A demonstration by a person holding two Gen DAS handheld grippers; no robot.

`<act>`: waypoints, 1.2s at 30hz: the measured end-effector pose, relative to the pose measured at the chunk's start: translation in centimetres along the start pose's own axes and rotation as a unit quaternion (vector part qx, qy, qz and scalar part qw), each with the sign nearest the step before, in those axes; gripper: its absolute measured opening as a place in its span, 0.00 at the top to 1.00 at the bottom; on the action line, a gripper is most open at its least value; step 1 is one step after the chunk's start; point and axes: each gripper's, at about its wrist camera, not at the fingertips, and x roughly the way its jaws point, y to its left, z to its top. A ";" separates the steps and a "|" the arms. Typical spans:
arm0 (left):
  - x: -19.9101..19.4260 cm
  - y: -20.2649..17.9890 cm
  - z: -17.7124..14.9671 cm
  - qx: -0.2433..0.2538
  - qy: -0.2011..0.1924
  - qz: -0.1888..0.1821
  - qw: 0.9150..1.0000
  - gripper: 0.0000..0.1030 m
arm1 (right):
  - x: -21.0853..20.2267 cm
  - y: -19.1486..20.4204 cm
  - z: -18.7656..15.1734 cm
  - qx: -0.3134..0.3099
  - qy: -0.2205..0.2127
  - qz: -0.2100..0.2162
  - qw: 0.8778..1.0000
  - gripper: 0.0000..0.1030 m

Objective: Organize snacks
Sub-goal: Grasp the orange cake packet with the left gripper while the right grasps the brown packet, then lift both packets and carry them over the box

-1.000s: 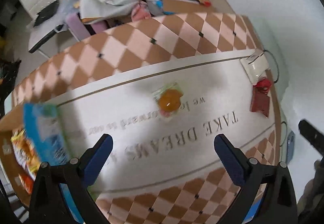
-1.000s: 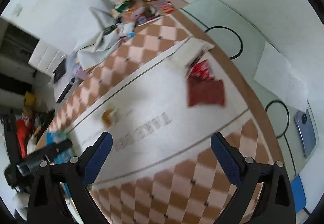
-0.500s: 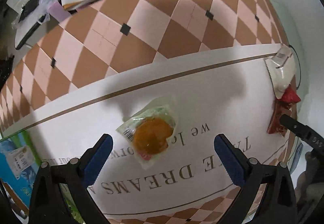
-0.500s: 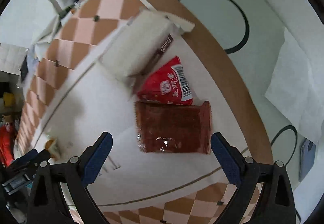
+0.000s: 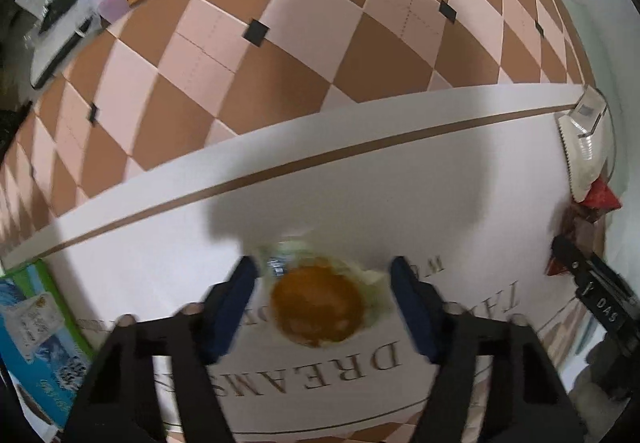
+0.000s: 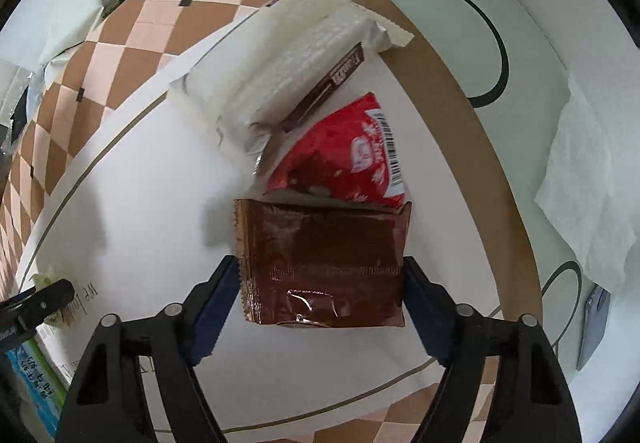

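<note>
- The checkered mat covers most of the table, pink and brown diamonds around a white middle panel with "DREAMS" printed on it.
- White snack bag lies at the mat's right edge, one corner hanging over the brown border, and it overlaps the top of the red snack packet.
- That red one sits just below it, with its lower end tucked under the brown snack packet.
- Right gripper is spread wide with a blue finger on each side of the brown packet, right up against its edges. Not squeezing it as far as I can see, so released.
- Left gripper is also spread apart, straddling the orange pastry in a clear wrapper near the middle of the white panel. There's a gap on both sides, so no grip.
- Blue and green box lies at the mat's left edge.
- Phone lies off the mat on the white table, right side.
</note>
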 end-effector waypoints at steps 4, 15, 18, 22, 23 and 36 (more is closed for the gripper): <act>-0.6 -0.1 -0.5 0.002 -0.007 -0.007 1.000 0.52 | -0.1 0.1 -0.4 -0.004 -0.006 0.003 1.000 0.26; -2.6 -0.3 -2.5 0.004 -0.017 -0.021 1.000 0.54 | -3.0 1.4 -1.4 -0.007 -0.022 0.035 0.999 0.39; -4.2 -0.6 -3.5 0.008 -0.030 -0.032 0.999 0.54 | -4.6 1.7 -2.4 -0.008 -0.029 0.056 0.998 0.40; -7.4 -0.4 -5.4 0.014 -0.059 -0.049 0.997 0.54 | -8.2 3.5 -4.1 -0.029 -0.049 0.083 0.995 0.40; -8.2 -0.1 -5.9 0.013 -0.066 -0.054 0.996 0.54 | -9.3 4.1 -4.3 -0.036 -0.054 0.088 0.994 0.40; -18.8 13.5 -17.2 -0.045 -0.158 -0.093 0.982 0.54 | -22.9 18.3 -14.9 -0.143 -0.091 0.207 0.964 0.40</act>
